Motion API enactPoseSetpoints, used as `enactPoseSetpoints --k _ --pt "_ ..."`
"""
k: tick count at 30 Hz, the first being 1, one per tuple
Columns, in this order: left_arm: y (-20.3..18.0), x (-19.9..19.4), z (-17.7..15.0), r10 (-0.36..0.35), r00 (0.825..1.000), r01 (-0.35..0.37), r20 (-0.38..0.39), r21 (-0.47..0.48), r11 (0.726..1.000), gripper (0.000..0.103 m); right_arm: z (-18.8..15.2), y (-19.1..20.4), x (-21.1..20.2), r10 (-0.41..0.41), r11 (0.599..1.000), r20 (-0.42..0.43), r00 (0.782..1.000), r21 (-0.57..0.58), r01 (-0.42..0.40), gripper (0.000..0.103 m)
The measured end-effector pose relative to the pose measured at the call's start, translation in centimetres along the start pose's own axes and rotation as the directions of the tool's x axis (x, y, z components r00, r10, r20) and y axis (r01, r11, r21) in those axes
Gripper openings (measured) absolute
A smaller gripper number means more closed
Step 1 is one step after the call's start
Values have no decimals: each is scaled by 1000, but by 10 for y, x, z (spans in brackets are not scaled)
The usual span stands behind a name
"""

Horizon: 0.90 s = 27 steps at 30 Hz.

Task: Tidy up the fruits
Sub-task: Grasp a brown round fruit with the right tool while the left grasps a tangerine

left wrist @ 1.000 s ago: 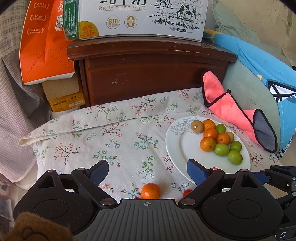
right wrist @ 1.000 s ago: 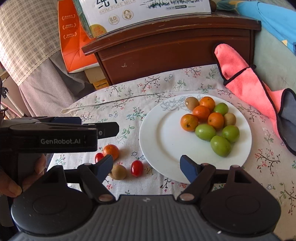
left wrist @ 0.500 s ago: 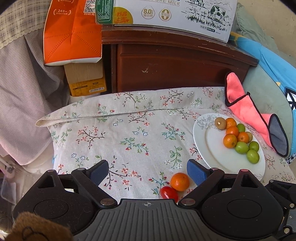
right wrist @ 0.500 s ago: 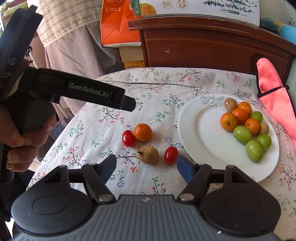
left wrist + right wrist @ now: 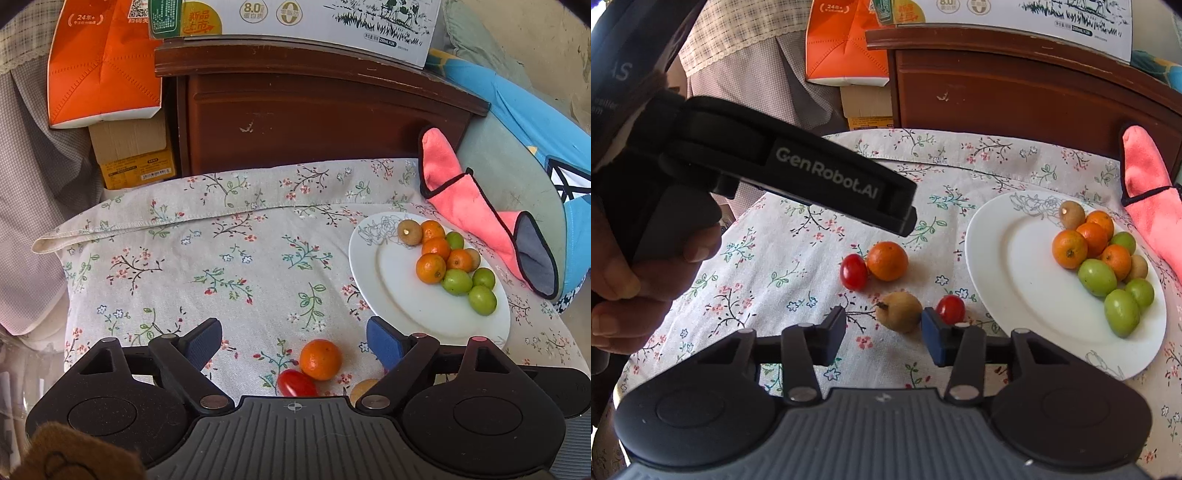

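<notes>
A white plate on the floral cloth holds several oranges, green fruits and brown fruits. Loose on the cloth lie an orange, a cherry tomato beside it, a brown fruit and a second cherry tomato. My left gripper is open above the orange and tomato. My right gripper is open, its jaws either side of the brown fruit, not touching it.
A dark wooden cabinet stands behind the table with a milk carton box on top. An orange bag hangs at the left. A pink mitt lies right of the plate. The left gripper's body crosses the right wrist view.
Both grippers have moved closer to the loose fruit. The right gripper's jaws have narrowed and come around the brown fruit. The left gripper has shifted right over the orange.
</notes>
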<state>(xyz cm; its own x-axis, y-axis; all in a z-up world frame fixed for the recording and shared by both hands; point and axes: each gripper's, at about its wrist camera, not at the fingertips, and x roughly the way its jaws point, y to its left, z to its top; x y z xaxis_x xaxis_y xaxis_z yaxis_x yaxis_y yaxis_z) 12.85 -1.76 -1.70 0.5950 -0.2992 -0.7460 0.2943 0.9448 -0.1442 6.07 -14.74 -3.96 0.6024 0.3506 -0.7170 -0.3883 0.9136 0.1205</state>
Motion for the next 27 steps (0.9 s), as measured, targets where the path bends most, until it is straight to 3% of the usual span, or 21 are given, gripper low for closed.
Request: enactPoseSetpoints --k 5,11,19,22,27 --pt "-4 9 -2 -31 999 31 -25 1 1000 60 -1 -3 6 -26 1000 -11 1000 10 26 35" --pt "-8 20 -9 -41 997 43 -61 31 999 42 -1 -1 5 -41 999 -1 999 -5 41 29" --pt "-9 29 -15 -44 997 48 -69 53 997 38 -3 0 0 -20 1000 -4 1000 -5 20 29" --pt "-12 30 -15 -49 997 53 -60 72 996 26 -3 1 -2 -11 1000 -4 1000 0 11 29" --pt "-13 29 -16 -46 998 49 -48 71 996 25 -3 0 -4 -7 1000 -6 1000 8 7 29"
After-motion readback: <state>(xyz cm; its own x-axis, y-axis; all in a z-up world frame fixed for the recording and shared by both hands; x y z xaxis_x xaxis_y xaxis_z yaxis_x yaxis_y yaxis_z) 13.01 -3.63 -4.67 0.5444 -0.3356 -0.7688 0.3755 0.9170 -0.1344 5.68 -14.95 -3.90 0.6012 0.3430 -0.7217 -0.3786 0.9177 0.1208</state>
